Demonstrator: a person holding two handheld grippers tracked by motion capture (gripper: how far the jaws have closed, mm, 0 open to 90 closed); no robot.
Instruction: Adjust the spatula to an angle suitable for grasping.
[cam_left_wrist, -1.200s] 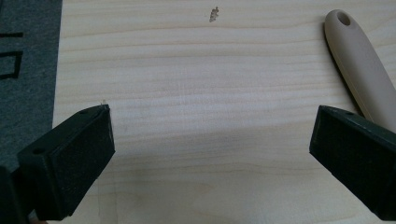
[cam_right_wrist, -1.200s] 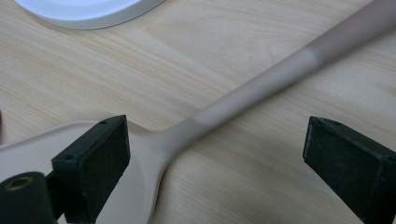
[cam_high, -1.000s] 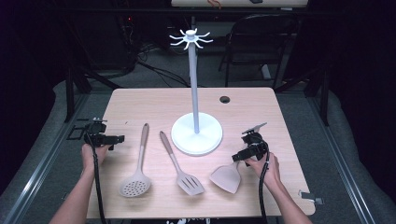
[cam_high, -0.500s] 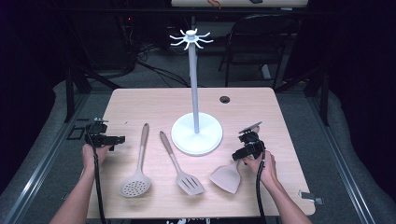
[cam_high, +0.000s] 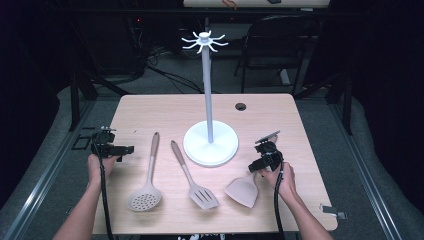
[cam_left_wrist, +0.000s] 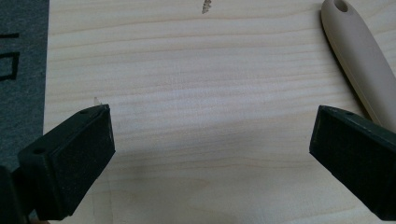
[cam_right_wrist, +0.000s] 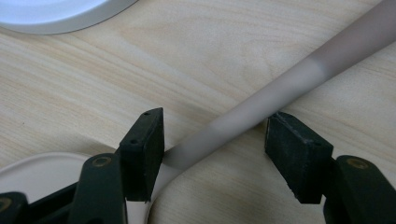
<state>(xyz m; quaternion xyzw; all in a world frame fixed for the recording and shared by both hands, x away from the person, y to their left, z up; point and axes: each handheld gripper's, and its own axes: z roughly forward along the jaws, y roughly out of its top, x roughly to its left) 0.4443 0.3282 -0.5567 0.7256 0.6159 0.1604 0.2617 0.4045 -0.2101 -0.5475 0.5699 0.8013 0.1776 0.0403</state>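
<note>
The right gripper (cam_right_wrist: 212, 140) had been closing; its fingers straddled the smooth grey solid spatula's (cam_right_wrist: 275, 91) handle, pads apparently clear. The left gripper (cam_left_wrist: 210, 140) was wide open over bare pale wood-grain surface (cam_left_wrist: 201, 84), table edge at 9 o'clock.

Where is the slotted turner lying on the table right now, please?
In the high view, the slotted turner lies near the table's front edge, between the skimmer and the solid spatula.

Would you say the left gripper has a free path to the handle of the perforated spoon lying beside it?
Probably yes: the left gripper stands open over bare table, and the perforated spoon handle lies just beside it, unobstructed.
</note>
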